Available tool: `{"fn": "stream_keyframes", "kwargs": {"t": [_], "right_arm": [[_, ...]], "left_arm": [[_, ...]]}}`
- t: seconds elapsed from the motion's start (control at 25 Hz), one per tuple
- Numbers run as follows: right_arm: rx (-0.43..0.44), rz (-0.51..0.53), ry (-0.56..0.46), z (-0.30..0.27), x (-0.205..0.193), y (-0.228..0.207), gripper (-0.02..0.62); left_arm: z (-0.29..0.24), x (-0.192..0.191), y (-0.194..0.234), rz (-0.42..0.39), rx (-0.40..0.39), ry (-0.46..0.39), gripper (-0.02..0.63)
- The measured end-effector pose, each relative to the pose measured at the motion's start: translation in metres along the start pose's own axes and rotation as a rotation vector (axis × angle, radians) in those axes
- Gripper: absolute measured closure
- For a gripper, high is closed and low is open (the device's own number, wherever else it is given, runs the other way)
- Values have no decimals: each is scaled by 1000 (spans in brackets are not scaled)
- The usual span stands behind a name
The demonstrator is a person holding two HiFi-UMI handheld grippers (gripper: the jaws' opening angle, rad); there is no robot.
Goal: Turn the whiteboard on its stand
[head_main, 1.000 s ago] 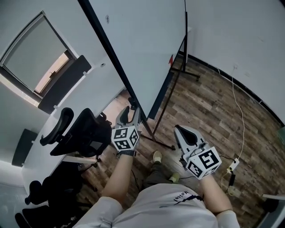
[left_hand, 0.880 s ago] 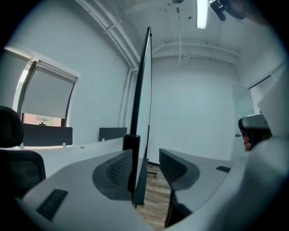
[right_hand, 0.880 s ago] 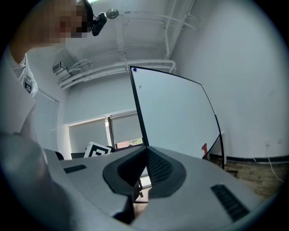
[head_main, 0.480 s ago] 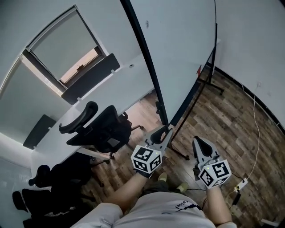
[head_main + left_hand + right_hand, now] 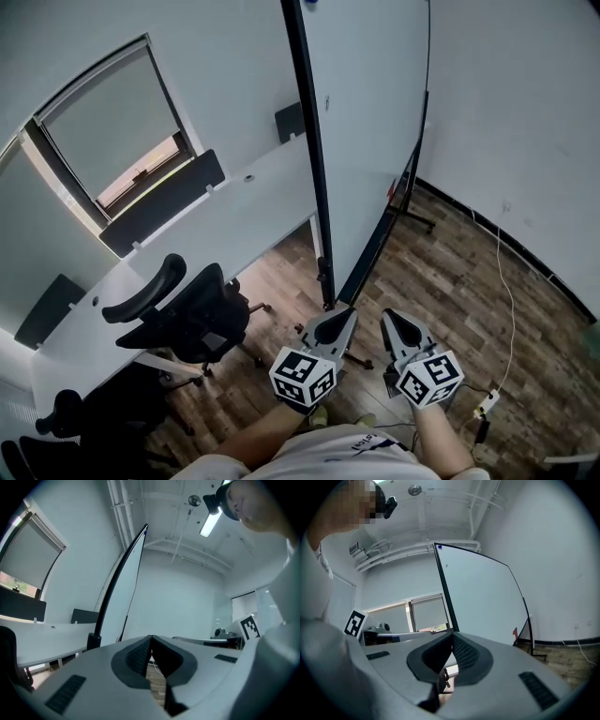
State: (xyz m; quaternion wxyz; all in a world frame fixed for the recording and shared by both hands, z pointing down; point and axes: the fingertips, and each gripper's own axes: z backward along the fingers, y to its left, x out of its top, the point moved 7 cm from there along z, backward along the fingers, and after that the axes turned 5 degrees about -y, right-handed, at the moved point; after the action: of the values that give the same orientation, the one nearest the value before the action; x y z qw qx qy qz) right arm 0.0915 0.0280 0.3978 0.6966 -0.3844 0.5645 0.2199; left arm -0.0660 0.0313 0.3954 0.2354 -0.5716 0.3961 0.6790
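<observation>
The whiteboard point(image 5: 370, 131) stands upright on its black stand, its black side frame point(image 5: 309, 150) nearly edge-on to me. It also shows in the left gripper view as the whiteboard point(image 5: 119, 597) and in the right gripper view as the whiteboard point(image 5: 483, 597). My left gripper point(image 5: 345, 315) hangs just short of the frame's lower end without touching it. Its jaws have just been closing and now meet with nothing between them point(image 5: 151, 637). My right gripper point(image 5: 387, 315) is beside it, level, shut and empty point(image 5: 452, 633).
A long white desk point(image 5: 187, 244) and a black office chair point(image 5: 187, 314) stand left of the board. A window with a blind point(image 5: 103, 141) is behind them. A stand foot point(image 5: 412, 218) reaches across the wood floor. A white cable and power strip point(image 5: 487, 403) lie at the right.
My left gripper has come off the board's black side frame, drawn back and closed its jaws. The right gripper has moved in next to it. The board now looks more edge-on.
</observation>
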Motion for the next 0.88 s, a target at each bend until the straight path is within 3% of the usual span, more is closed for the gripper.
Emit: {"fn": "stream_keyframes", "kwargs": {"t": [0.4, 0.88], "right_arm": [[-88, 51, -4, -13, 5, 24, 583], [-116, 89, 2, -14, 8, 29, 583]], "left_arm": [[-7, 9, 8, 14, -82, -6, 594], [-10, 12, 3, -4, -119, -1, 594]]}}
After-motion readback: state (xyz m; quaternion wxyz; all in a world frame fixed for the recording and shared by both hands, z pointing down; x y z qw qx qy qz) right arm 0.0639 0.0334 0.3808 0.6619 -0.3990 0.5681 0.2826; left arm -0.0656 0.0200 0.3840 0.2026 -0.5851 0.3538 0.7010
